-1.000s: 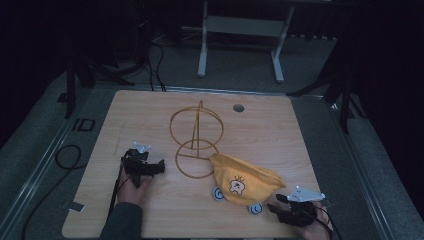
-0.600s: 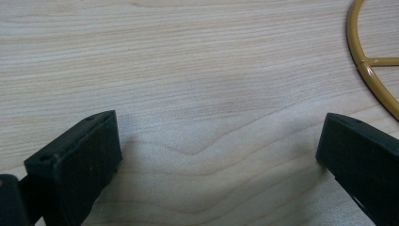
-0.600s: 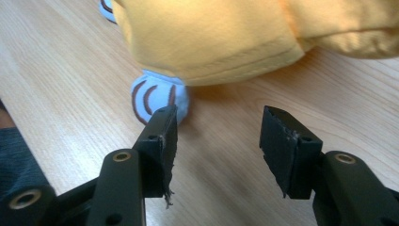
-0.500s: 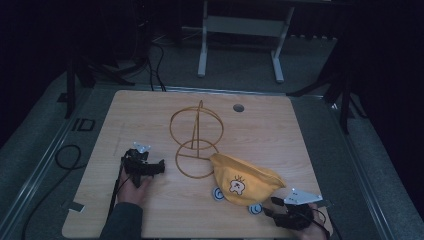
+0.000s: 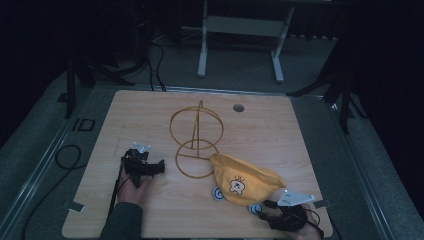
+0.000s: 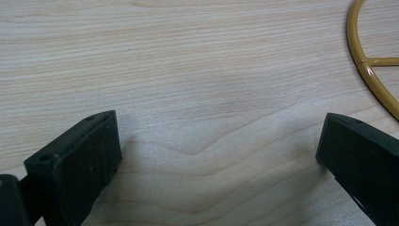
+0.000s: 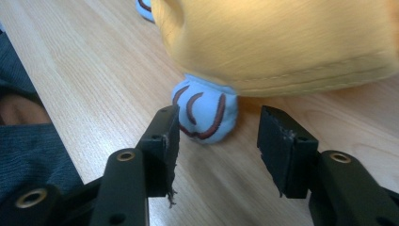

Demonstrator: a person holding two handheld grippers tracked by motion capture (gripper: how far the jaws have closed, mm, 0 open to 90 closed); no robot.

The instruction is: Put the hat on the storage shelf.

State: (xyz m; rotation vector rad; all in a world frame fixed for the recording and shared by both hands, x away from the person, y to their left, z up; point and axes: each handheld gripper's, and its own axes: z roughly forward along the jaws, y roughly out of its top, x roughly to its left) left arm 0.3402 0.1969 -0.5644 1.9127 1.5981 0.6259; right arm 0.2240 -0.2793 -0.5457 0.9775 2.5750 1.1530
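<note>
High view: a yellow plush toy [image 5: 242, 184] with light blue feet lies on the near right of the wooden table [image 5: 300, 130], touching the base ring of a gold wire stand [image 5: 196, 140] just to its left. The right gripper [image 7: 216, 141] sits at the near right edge, jaws parted on either side of one blue foot [image 7: 204, 113]. The left gripper [image 5: 146, 166] rests near left of the stand, jaws spread wide over bare wood.

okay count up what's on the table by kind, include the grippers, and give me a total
Yellow plush toy with blue feet: 1
Gold wire stand: 1
Grippers: 2, left gripper and right gripper
Total: 4
</note>
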